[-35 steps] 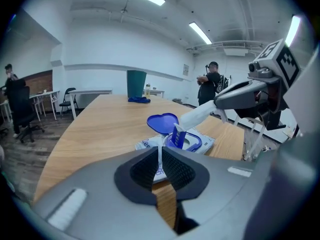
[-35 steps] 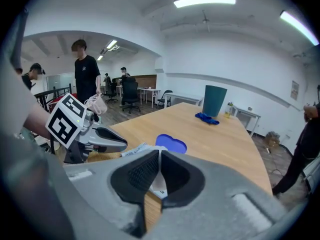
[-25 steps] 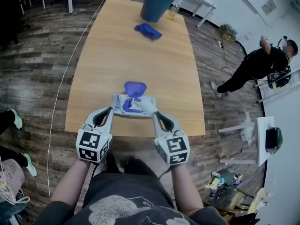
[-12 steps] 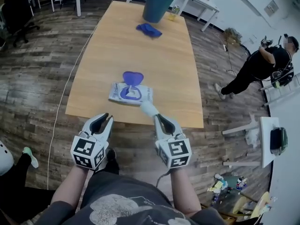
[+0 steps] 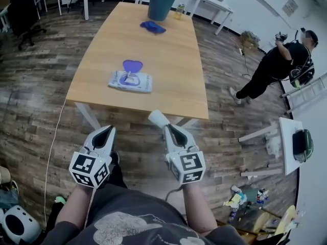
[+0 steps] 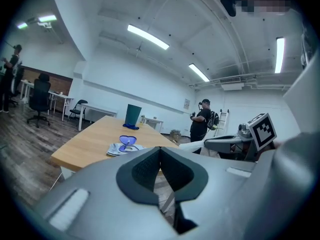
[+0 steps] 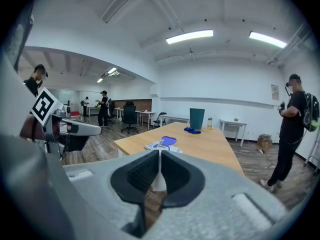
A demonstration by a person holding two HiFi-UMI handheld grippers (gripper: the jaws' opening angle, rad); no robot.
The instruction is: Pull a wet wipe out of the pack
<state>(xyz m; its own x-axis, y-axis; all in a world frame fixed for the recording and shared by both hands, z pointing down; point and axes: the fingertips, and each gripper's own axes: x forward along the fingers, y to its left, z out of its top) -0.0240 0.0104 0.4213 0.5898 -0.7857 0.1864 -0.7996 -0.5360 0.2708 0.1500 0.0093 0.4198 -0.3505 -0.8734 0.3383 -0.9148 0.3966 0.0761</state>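
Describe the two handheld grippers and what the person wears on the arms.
The left gripper and right gripper match: light grey shells tapering into two curved fingers lined with black ribbed pads. Each carries a rear cube with black-and-white square markers. A thin cable hangs below the right one. The person wears a dark grey short-sleeved shirt with a pale print.

- The pack (image 5: 130,81) is flat, white and blue, and lies on the wooden table (image 5: 168,60) near its front edge, with its purple heart-shaped lid (image 5: 132,65) flipped open.
- The wet wipe (image 5: 157,118) is white and bunched. One end is pinched in the right gripper (image 5: 167,128), past the table's edge and well apart from the pack.
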